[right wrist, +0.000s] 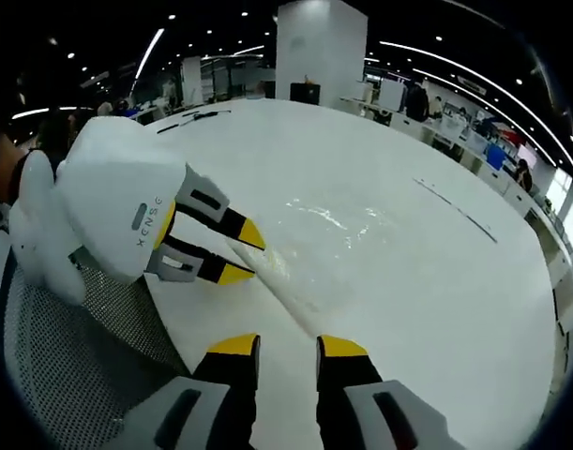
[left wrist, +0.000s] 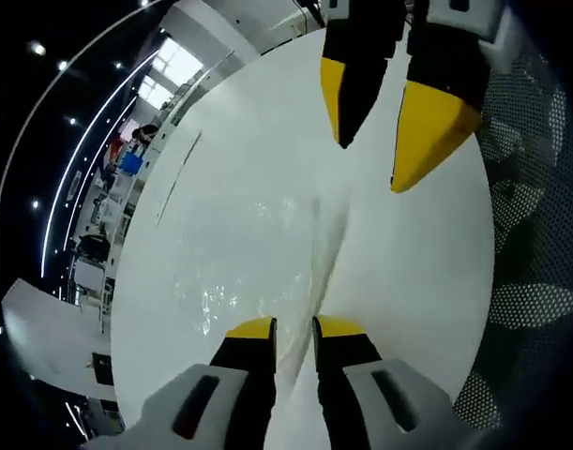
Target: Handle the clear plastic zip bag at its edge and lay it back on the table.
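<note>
Left claw (left wrist: 294,326) pinching near edge of clear zip bag (left wrist: 267,253), jaws nearly closed on it. Bag lying on white table (left wrist: 408,281), long axis running away toward right claw (right wrist: 288,345), which is hovering part-open, holding nothing.

The clear plastic zip bag (left wrist: 267,253) (right wrist: 338,225) lies crumpled and glossy on the white table (left wrist: 427,272) (right wrist: 436,300), one edge raised in a ridge toward the table's near edge.
</note>
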Demonstrator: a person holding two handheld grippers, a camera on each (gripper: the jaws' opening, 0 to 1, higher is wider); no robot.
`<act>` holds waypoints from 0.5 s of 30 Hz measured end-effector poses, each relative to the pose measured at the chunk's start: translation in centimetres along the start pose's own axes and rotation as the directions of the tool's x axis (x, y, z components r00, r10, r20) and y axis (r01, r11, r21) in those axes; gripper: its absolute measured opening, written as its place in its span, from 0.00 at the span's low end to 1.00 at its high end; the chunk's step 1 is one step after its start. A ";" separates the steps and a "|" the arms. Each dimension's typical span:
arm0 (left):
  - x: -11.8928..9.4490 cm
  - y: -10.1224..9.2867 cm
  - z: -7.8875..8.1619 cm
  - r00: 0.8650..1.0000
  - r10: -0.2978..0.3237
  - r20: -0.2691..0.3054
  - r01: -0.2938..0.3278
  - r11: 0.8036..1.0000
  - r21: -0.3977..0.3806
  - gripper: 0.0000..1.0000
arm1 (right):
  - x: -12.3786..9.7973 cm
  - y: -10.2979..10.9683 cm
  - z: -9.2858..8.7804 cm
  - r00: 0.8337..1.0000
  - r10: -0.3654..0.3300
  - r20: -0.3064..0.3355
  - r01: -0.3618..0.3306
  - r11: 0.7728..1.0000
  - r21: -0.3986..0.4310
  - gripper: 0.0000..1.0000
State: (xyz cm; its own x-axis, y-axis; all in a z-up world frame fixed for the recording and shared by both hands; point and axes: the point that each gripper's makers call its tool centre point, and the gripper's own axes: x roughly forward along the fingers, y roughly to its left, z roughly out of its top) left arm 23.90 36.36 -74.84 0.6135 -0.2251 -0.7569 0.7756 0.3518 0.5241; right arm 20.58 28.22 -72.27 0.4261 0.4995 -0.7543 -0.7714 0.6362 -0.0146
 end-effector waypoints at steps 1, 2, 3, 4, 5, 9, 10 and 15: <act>-0.1 -0.1 0.0 1.000 -0.007 -0.001 0.007 1.000 -0.011 0.16 | 0.0 0.0 0.0 1.000 0.000 0.000 0.000 1.000 0.001 0.21; -0.2 0.1 -0.1 1.000 0.002 0.003 -0.002 1.000 -0.021 0.17 | 0.0 0.0 0.0 1.000 0.000 0.001 0.000 1.000 0.002 0.21; -0.3 0.2 -0.3 1.000 0.005 0.001 -0.005 1.000 -0.024 0.16 | 0.0 0.0 0.1 1.000 0.002 0.003 -0.002 1.000 0.010 0.22; -0.4 0.2 -0.4 1.000 0.006 0.001 -0.006 1.000 -0.025 0.16 | 0.0 0.0 0.0 1.000 0.004 0.004 -0.004 1.000 0.015 0.22; -0.6 0.1 -0.5 1.000 0.008 0.002 -0.008 1.000 -0.028 0.17 | 0.1 -0.1 0.0 1.000 0.005 0.003 -0.005 1.000 0.018 0.22; -1.1 -0.4 -1.3 1.000 -0.011 0.003 0.012 0.997 -0.078 0.20 | 0.0 -0.4 -0.1 1.000 0.004 0.014 -0.005 0.999 0.046 0.24; -1.5 -0.6 -1.6 1.000 -0.021 0.002 0.021 0.994 -0.106 0.21 | -0.1 -0.6 -0.1 1.000 0.002 0.023 -0.004 0.998 0.067 0.25; -2.3 -1.6 -3.1 0.998 -0.065 -0.004 0.062 0.968 -0.242 0.28 | -0.4 -1.6 -0.7 0.999 -0.015 0.052 0.007 0.989 0.150 0.29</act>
State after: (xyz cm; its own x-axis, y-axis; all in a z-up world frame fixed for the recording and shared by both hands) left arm 20.79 39.10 -75.12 0.5617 -0.2441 -0.7905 0.7530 0.5466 0.3662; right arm 21.28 26.62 -72.43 0.4617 0.5197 -0.7189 -0.6888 0.7207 0.0786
